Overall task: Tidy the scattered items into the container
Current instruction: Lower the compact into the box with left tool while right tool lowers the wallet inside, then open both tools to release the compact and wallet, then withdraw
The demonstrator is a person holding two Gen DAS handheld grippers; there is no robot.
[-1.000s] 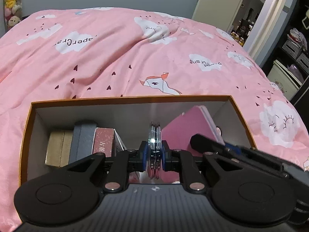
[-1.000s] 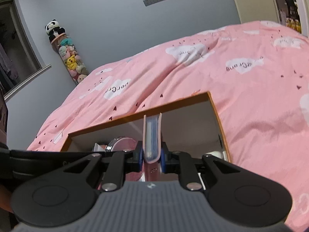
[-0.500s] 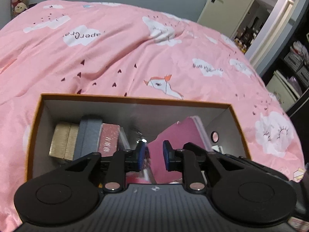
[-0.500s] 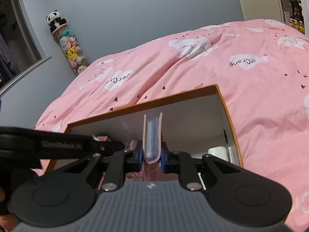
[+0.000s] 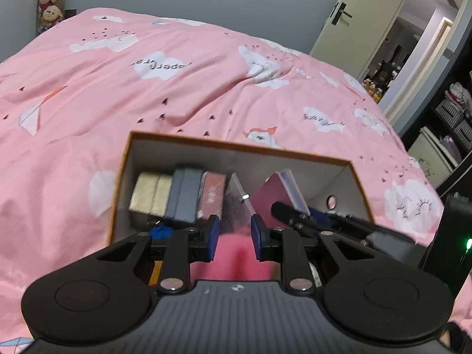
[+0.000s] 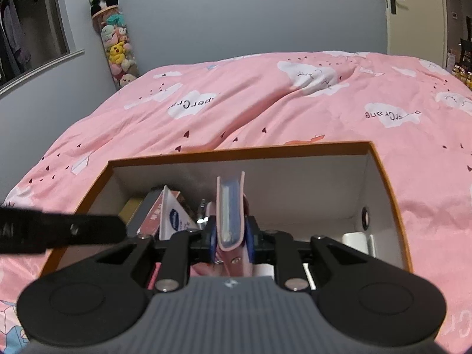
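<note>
Left gripper (image 5: 233,237) open, empty; right gripper (image 6: 231,237) grips the notebook (image 6: 231,206), light and stiff, best held near its spine, over the box (image 6: 386,188).

Left gripper (image 5: 232,242) jaws parted, empty; right gripper (image 6: 230,239) jaws clamped, just eased wider.

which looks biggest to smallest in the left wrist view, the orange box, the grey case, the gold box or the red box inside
1. orange box, by far
2. grey case
3. gold box and red box: look about alike; blur and overlap leave this unsure
</note>
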